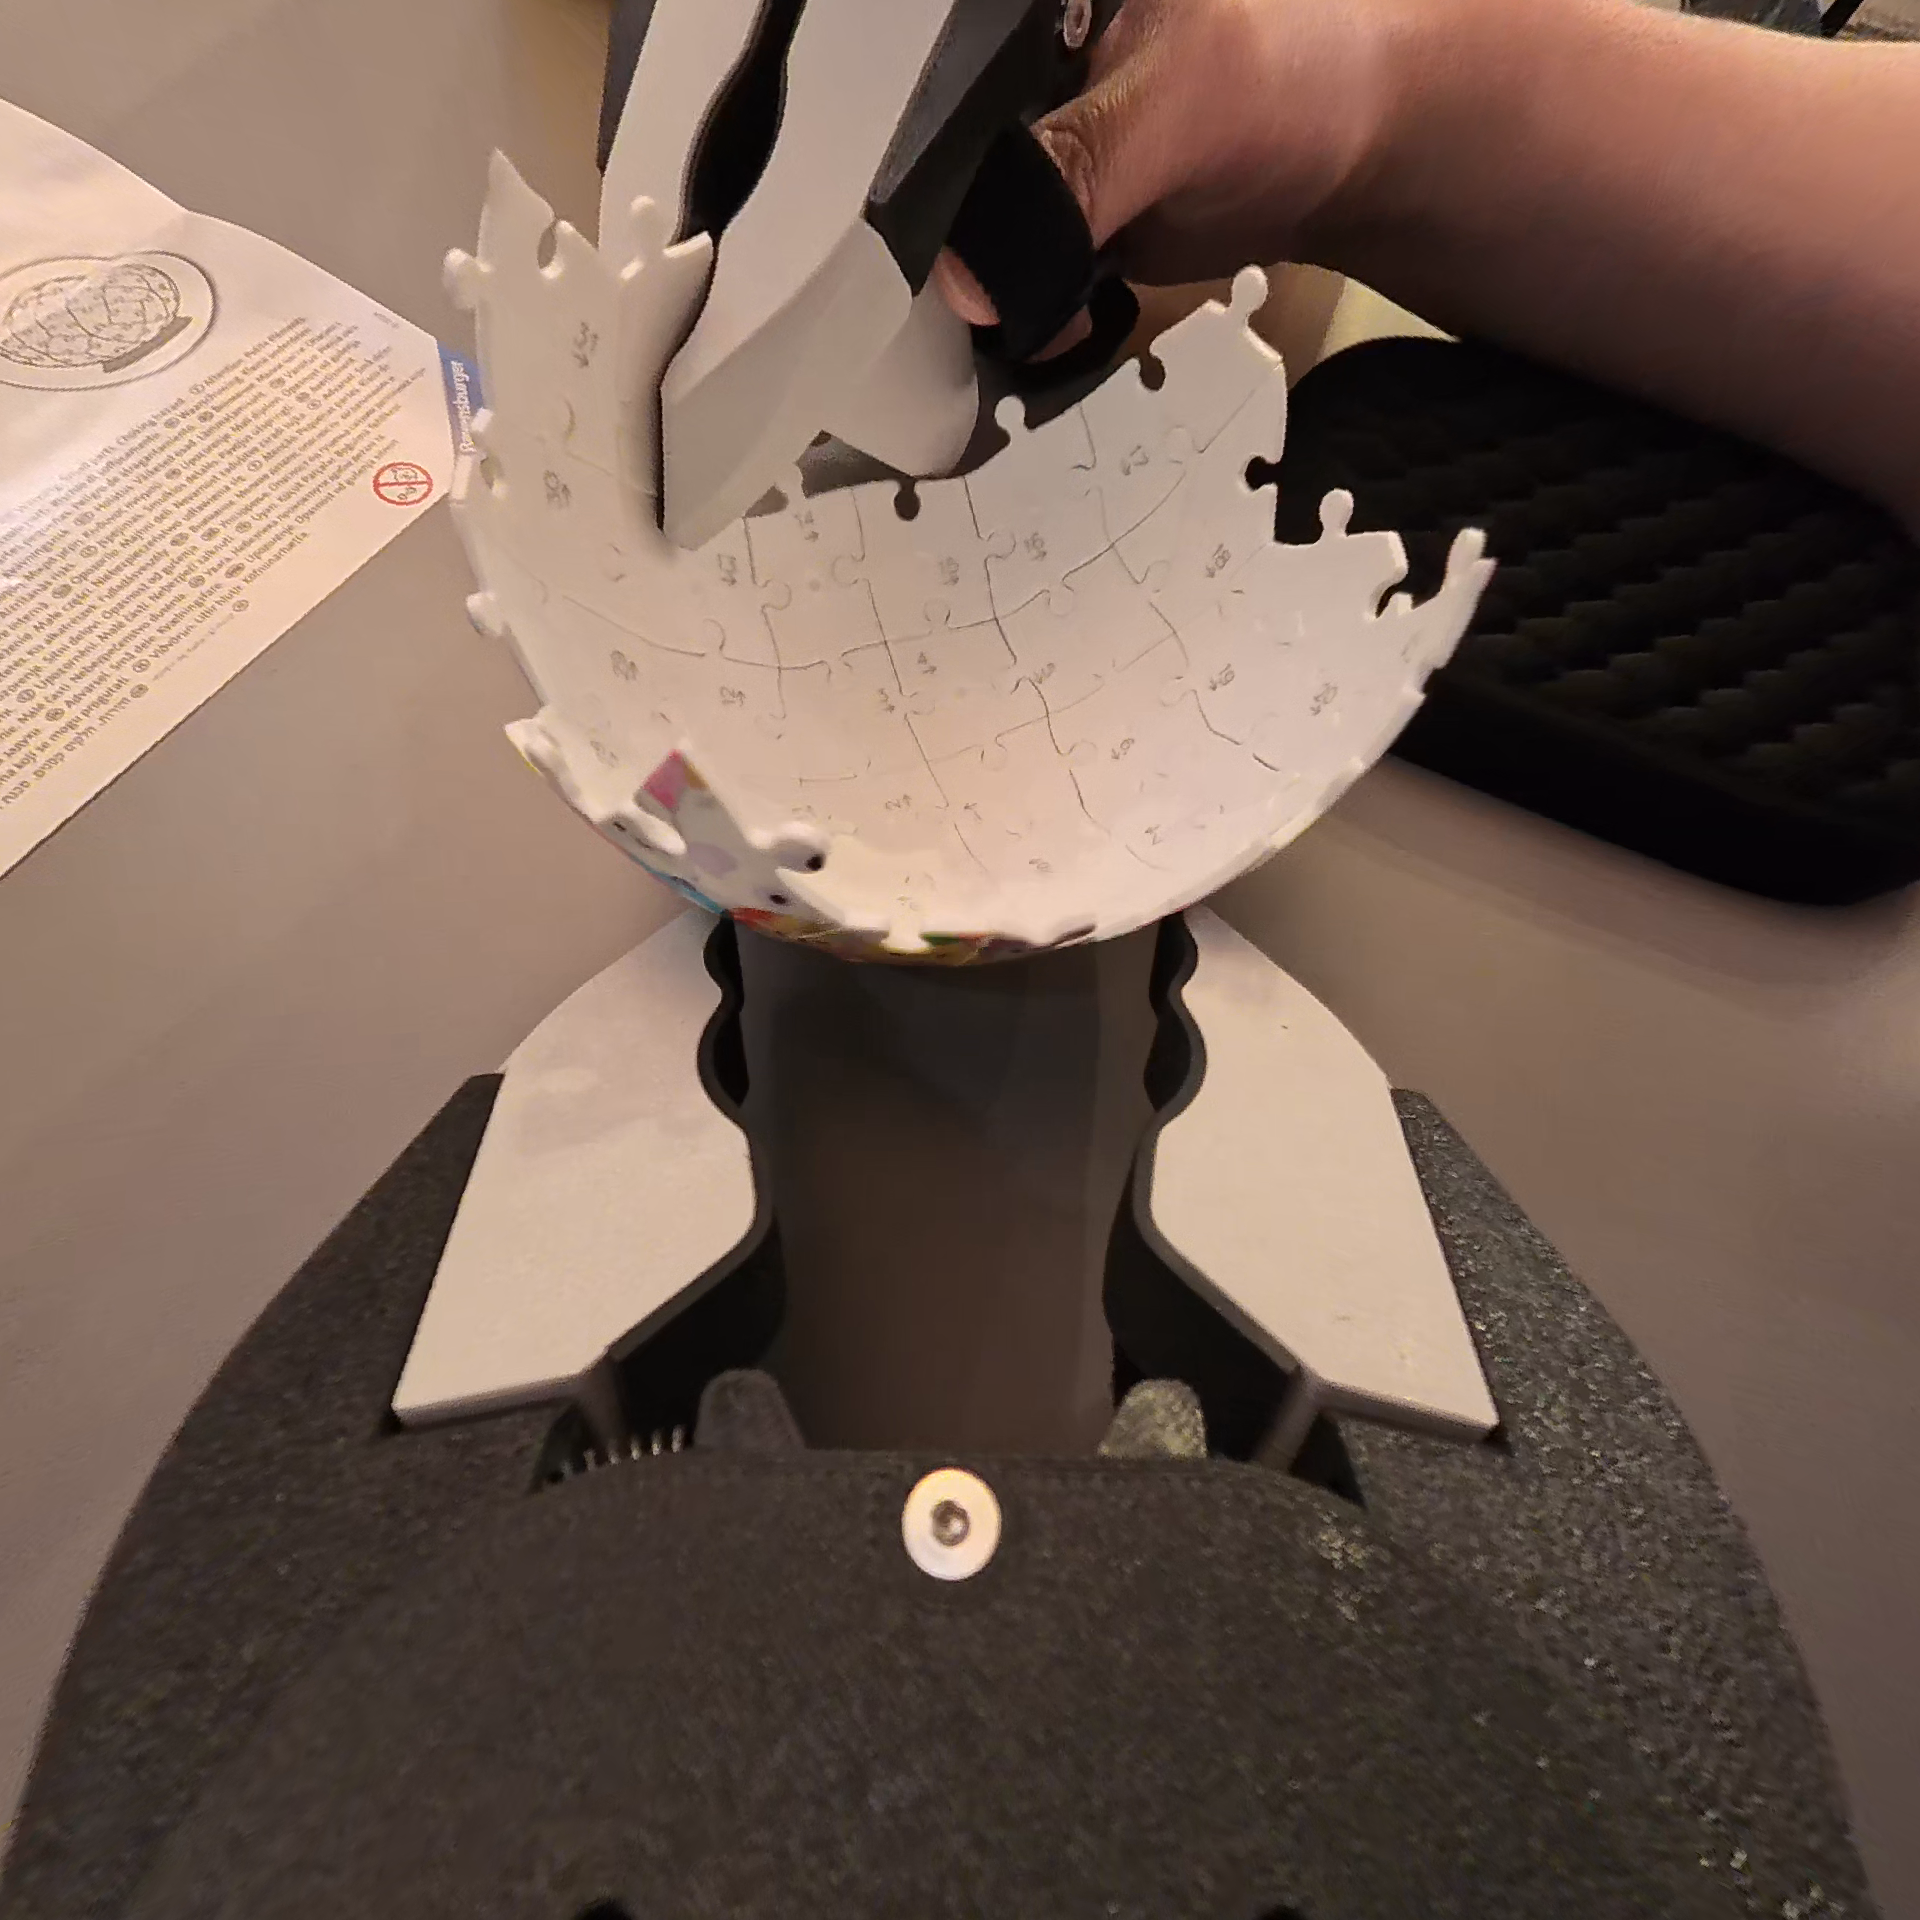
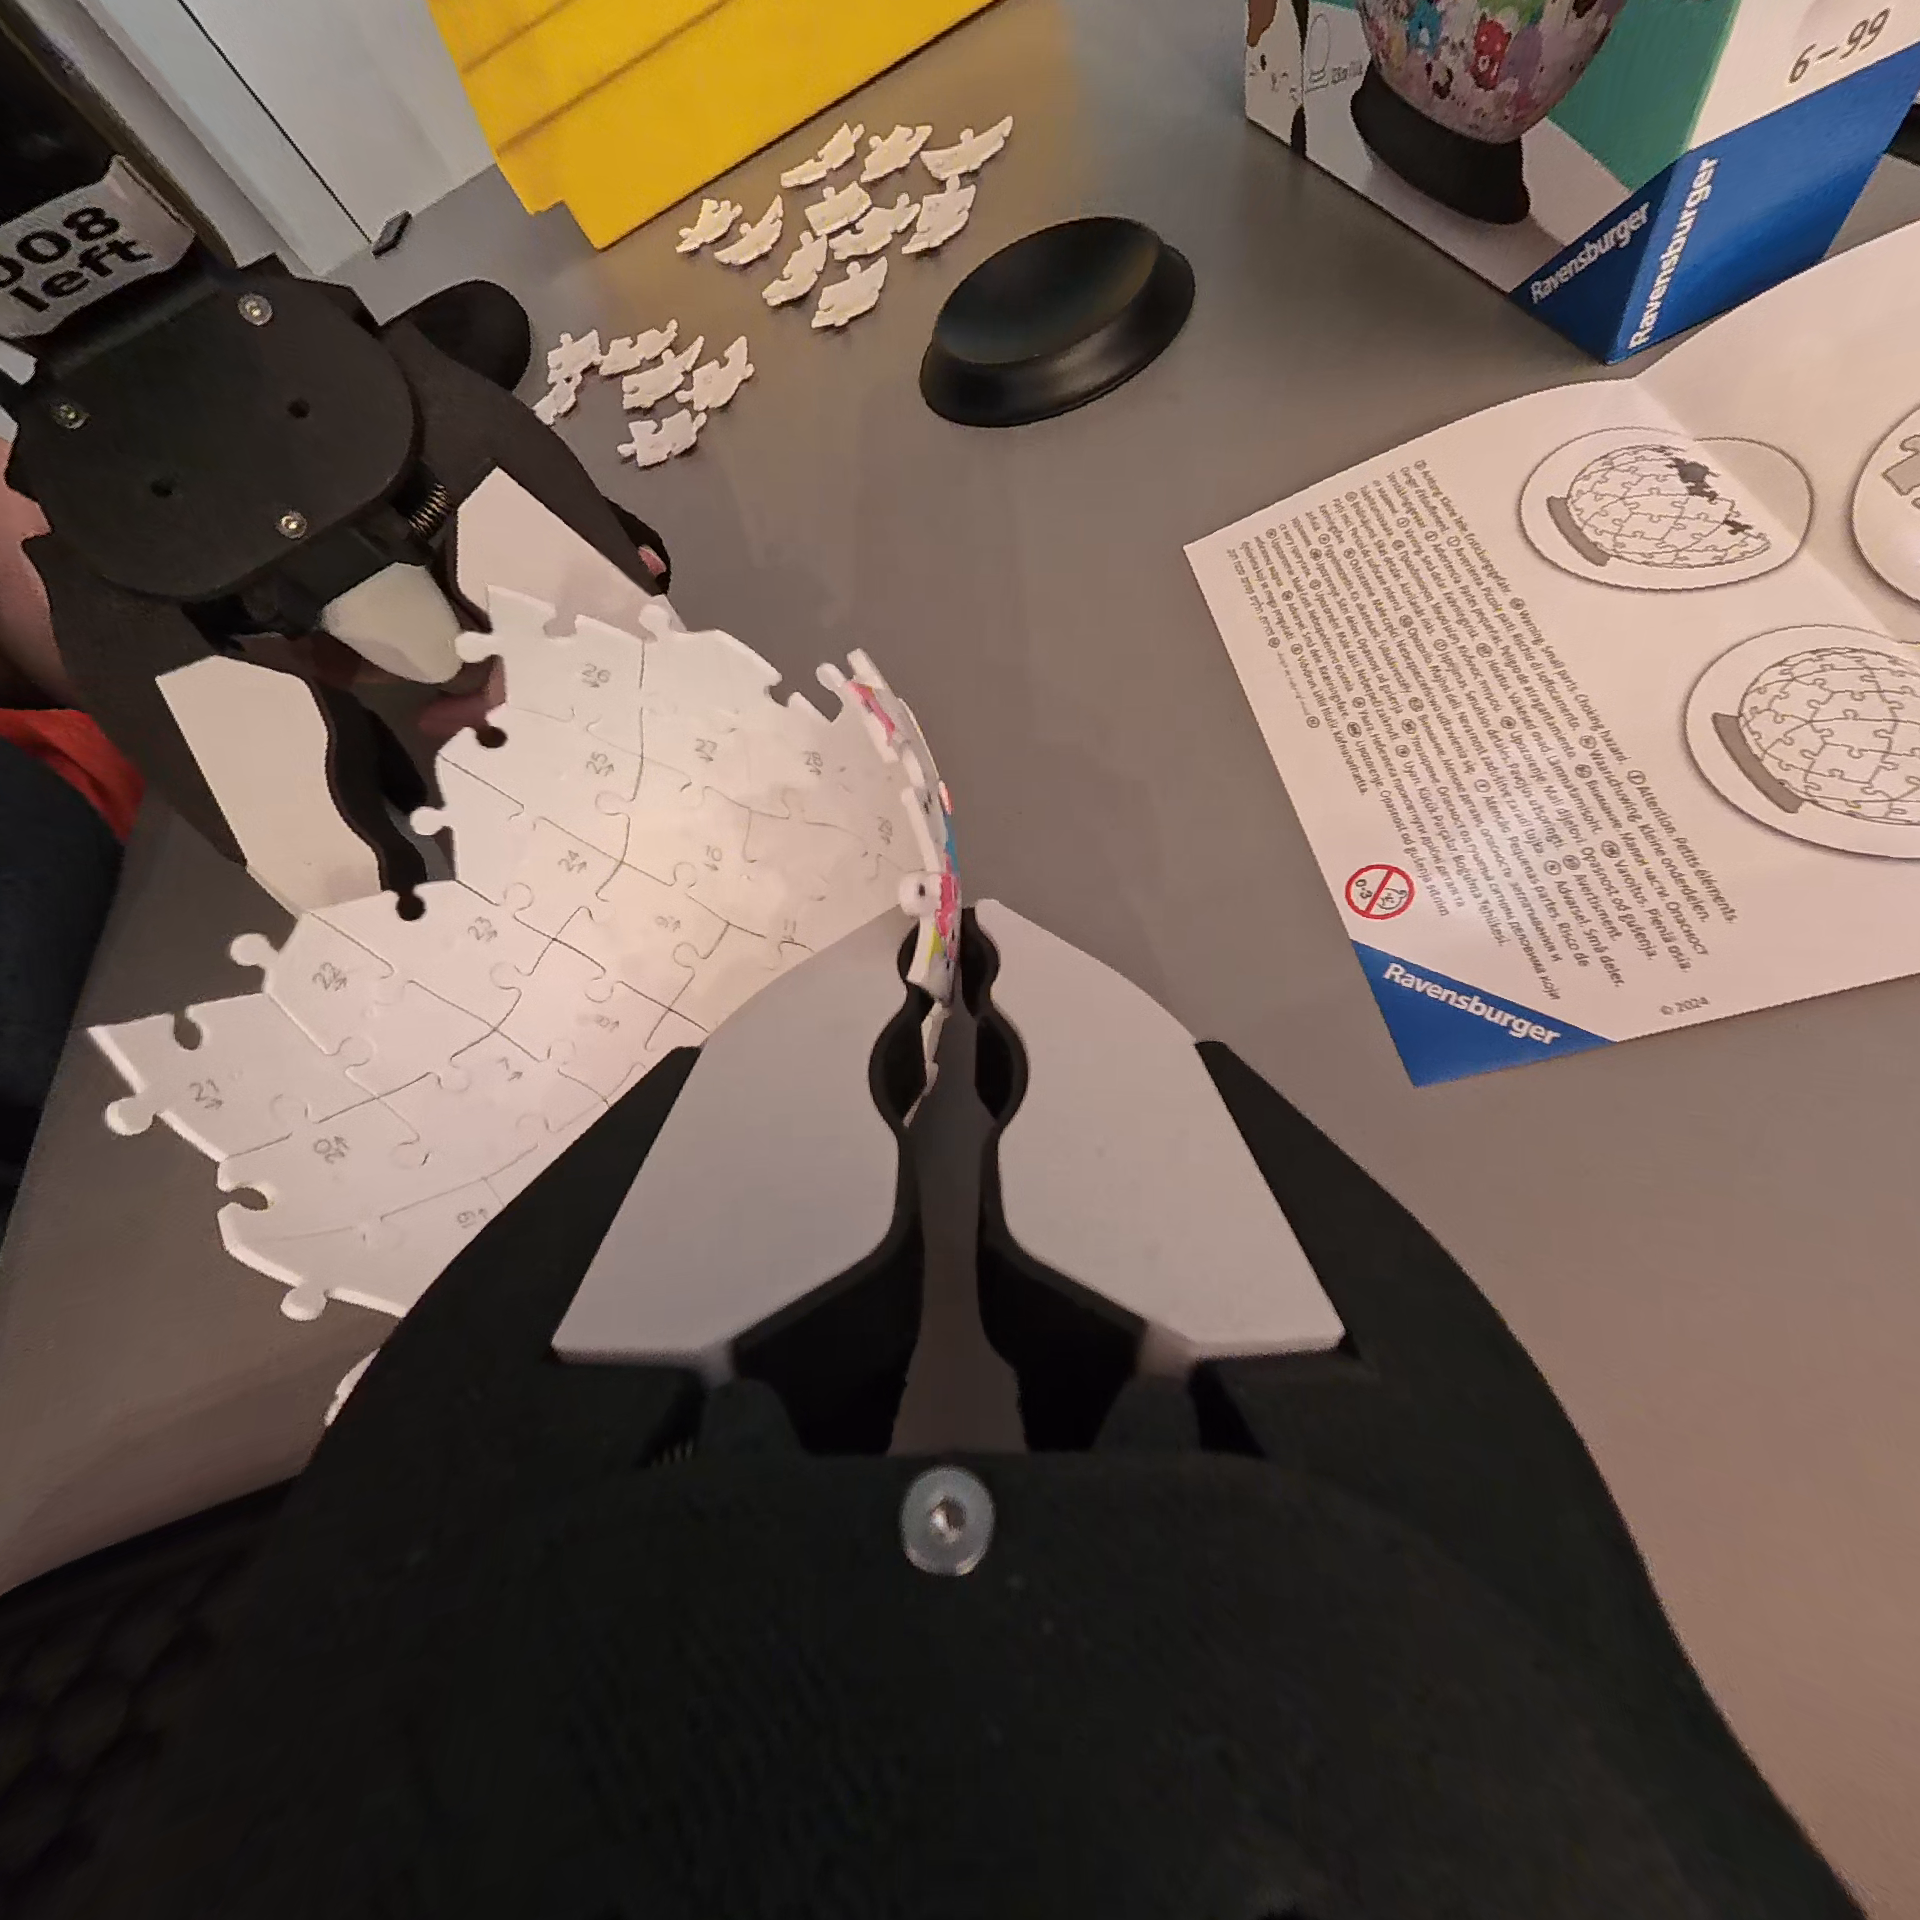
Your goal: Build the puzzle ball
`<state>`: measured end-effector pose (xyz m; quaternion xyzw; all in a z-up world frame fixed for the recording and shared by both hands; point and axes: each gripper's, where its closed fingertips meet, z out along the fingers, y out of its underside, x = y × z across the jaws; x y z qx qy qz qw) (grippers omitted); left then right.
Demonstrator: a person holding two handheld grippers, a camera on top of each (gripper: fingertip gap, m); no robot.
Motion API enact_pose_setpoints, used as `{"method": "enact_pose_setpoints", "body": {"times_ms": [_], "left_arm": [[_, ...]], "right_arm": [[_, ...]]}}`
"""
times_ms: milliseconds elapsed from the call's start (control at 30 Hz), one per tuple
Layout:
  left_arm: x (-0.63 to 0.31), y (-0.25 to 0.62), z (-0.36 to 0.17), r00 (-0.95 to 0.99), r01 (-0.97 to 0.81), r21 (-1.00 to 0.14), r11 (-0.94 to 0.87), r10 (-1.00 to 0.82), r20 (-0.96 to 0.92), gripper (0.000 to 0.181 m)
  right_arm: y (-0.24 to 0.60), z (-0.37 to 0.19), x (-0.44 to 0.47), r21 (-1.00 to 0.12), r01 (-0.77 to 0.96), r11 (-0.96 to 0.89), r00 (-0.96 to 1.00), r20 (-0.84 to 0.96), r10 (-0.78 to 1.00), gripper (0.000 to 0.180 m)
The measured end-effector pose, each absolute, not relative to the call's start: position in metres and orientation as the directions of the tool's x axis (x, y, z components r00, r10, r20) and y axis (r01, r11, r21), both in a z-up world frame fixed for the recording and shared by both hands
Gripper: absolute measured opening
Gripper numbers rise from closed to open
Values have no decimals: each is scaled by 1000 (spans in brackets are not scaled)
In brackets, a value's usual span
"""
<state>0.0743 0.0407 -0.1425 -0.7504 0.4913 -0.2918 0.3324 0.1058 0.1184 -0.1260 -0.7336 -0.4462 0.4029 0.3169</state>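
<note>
Shell: I have a half-built puzzle ball (image 1: 966,665), a curved bowl of white plastic pieces with a colourful printed outer face, held above the grey table (image 2: 1195,727) with its white inside turned toward both cameras.
Done: by my judgement roughly the lower half is joined; the rim is jagged with knobs and sockets open all round.
Left: two clusters of loose white curved pieces (image 2: 862,218) lie on the table beyond the shell, so the upper half and the closing are to come. The round black plastic stand (image 2: 1055,317), just right of those pieces, has nothing on it.
Right gripper: my right gripper (image 2: 951,971) pinches the shell's rim, fingers nearly together with the wall between them.
Left gripper: my left gripper (image 1: 951,961) sits at the shell's underside, fingers spread apart; the right wrist view shows it against the far rim. Whether it bears on the shell or only touches, I cannot tell.
Paper: the white folded instruction leaflet (image 2: 1558,727) lies flat, right of the shell.
Box: the blue and white cardboard puzzle box (image 2: 1621,208) stands beyond the leaflet.
Next, as I judge: steady the shell and fetch a loose piece.
</note>
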Motion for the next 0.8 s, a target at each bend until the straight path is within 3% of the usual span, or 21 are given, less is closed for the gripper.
{"method": "enact_pose_setpoints", "body": {"times_ms": [433,800], "left_arm": [[74,41,-145,351,-555,-778,-295,-931,102,75],[74,41,-146,351,-561,-774,-295,-931,101,74]], "right_arm": [[121,-119,109,-843,429,-323,317,-194,928,5],[121,-113,112,-848,386,-362,347,-230,909,14]]}}
